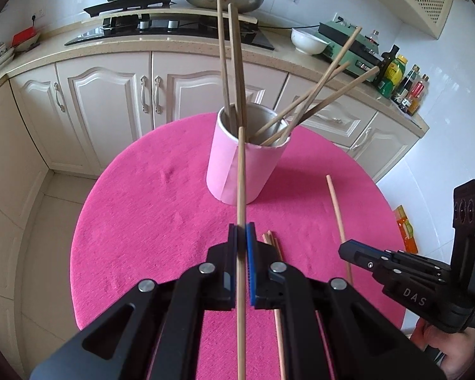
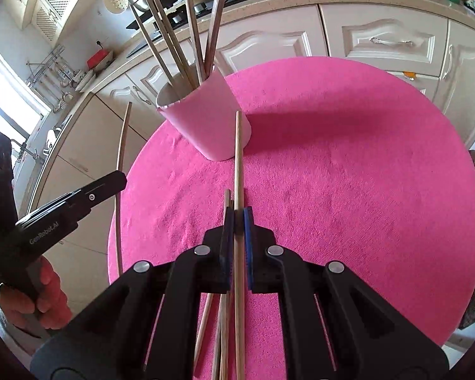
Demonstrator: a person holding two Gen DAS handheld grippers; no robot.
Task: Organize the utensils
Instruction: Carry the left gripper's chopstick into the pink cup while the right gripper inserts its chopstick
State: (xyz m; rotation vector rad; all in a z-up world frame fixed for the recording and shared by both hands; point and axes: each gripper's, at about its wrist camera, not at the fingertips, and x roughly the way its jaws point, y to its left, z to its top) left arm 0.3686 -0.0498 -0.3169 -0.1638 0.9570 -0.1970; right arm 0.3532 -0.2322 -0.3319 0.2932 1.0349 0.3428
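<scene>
So on the left, the left gripper [image 1: 241,231] has its blue pads clamped tight on a single pale chopstick [image 1: 241,171], which runs straight up between the jaws with its tip just in front of the pink cup's rim. You can see the same gripper from the other camera too [image 2: 122,179], poking in from the left edge with a hand [image 2: 34,291] wrapped round its handle and that chopstick [image 2: 121,164] sticking up out of it. The pink cup [image 1: 237,171] stands on the far-middle part of the round pink tablecloth [image 1: 148,215], already with a handful of darker chopsticks [image 1: 234,63] leaning out of it, some nearly upright and some fanned off to the right. A few loose chopsticks [image 1: 274,247] still lie flat on the cloth just right of the left gripper, partly hidden under it. Further right, the right gripper [image 2: 237,215] is pinched shut on its own chopstick [image 2: 237,158], tip pointing toward the cup's base [image 2: 212,126]. From the left camera it shows at the right edge [image 1: 343,250] with that chopstick [image 1: 337,209] slanting up. Behind everything there's a counter [image 1: 174,47] with a stove, pots and a row of bottles [image 1: 402,85] off right.
</scene>
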